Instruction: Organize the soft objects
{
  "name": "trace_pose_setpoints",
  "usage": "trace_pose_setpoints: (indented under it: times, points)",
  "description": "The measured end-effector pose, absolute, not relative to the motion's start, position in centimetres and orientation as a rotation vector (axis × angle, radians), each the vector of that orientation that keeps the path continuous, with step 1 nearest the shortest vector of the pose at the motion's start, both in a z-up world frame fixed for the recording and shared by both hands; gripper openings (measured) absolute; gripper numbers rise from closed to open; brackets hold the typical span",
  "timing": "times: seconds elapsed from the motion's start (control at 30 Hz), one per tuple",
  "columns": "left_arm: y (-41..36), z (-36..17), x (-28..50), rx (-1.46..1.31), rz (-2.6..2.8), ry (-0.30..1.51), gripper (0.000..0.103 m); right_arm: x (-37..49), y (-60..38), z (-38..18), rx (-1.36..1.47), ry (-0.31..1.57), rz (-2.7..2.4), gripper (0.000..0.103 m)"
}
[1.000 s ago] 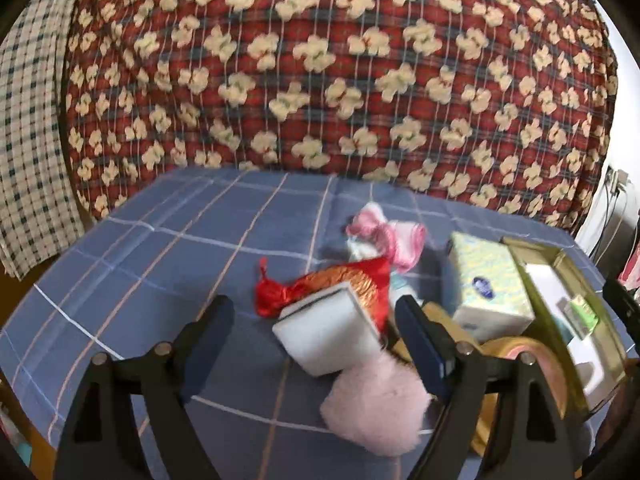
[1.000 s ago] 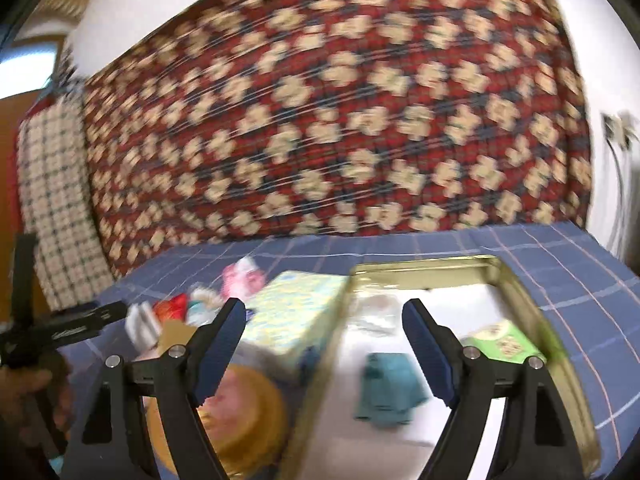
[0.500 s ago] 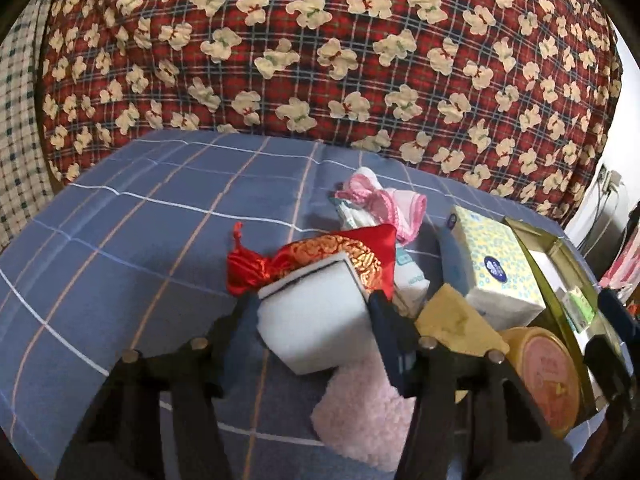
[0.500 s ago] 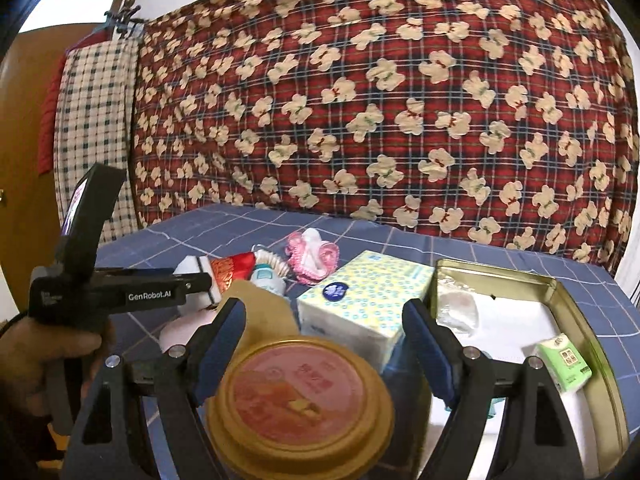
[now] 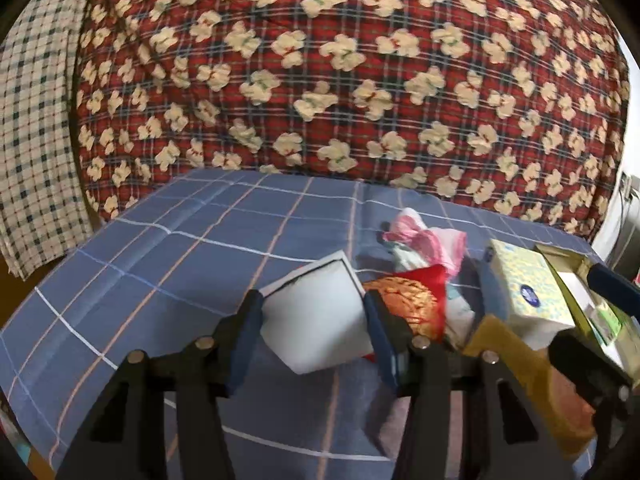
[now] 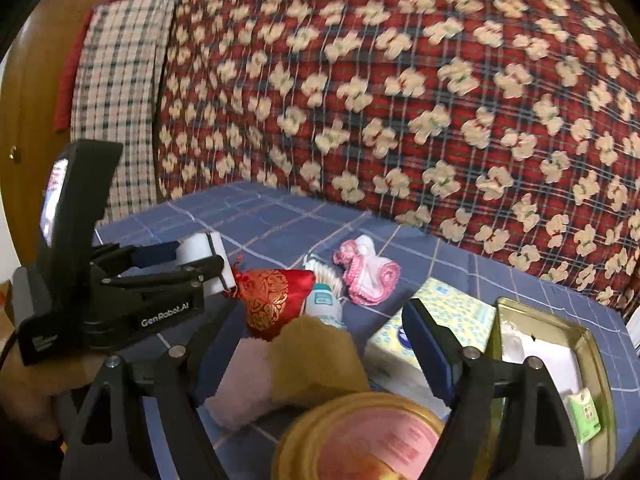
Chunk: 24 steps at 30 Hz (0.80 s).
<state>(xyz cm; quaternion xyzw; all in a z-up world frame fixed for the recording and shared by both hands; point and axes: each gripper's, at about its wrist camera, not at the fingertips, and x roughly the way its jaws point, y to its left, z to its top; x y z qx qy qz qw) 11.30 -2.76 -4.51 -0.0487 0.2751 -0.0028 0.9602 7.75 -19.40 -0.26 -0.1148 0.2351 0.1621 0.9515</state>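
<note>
Left gripper [image 5: 314,330] clamped on a white foam block [image 5: 320,320], pads pressed to its two sides after the jaws have just been closing on it; block raised at a tilt above the blue checked cloth [image 5: 160,260], as confirmed from the right wrist view, where the same block [image 6: 208,258] sits between the black fingers clear of the surface. Hand [image 6: 28,392] seen gripping the left tool's handle at lower left of that view. Right gripper [image 6: 316,344] standing wide with nothing between its pads, poised above the clutter. Directly below it: a brown soft piece [image 6: 320,360], a pale pink fluffy item [image 6: 240,384] touching the brown piece, and a round gold-rimmed lid with a pink face [image 6: 360,440] at the bottom edge. Just beyond: a red and gold drawstring pouch [image 6: 272,296], lying beside the held block; a small white and teal tube [image 6: 324,304] against the pouch; a pink and white knitted item [image 6: 368,276] further back on the cloth. To the right: a yellow patterned tissue pack [image 6: 452,316], touching a gold metal tin [image 6: 500,320] with white contents and a small green packet [image 6: 586,416] inside. Behind everything, a red plaid quilt with cream bear figures [image 5: 340,80], and a cream checked fabric [image 5: 32,120] hanging at far left.
</note>
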Motion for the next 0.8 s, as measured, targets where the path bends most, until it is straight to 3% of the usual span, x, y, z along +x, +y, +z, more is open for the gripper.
trace_pose_setpoints:
  times: [0.07,0.17,0.43,0.5,0.53,0.8]
  points:
    - [-2.2,-4.6,11.6,-0.116,-0.002,0.565,0.051,8.8,-18.7,-0.6,-0.253,0.531,0.321,0.079]
    - [-2.1,-4.6,11.9,-0.107,0.008,0.567,0.051,10.1,-17.8,-1.6,-0.288,0.613,0.315,0.065]
    - [-2.5,-4.8,12.0,-0.100,-0.007,0.556,0.051,11.7,-17.0,-3.2,-0.339,0.729,0.280,0.062]
    - [-2.4,-4.7,11.8,-0.101,-0.007,0.549,0.051,12.0,-16.7,-3.6,-0.363,0.754,0.268,0.047]
    - [-2.5,-4.7,11.8,-0.101,-0.009,0.547,0.051,12.2,-16.7,-3.8,-0.367,0.772,0.268,0.045]
    - [-2.6,-4.5,11.6,-0.093,-0.015,0.541,0.051,11.7,-17.1,-3.4,-0.354,0.722,0.291,0.037]
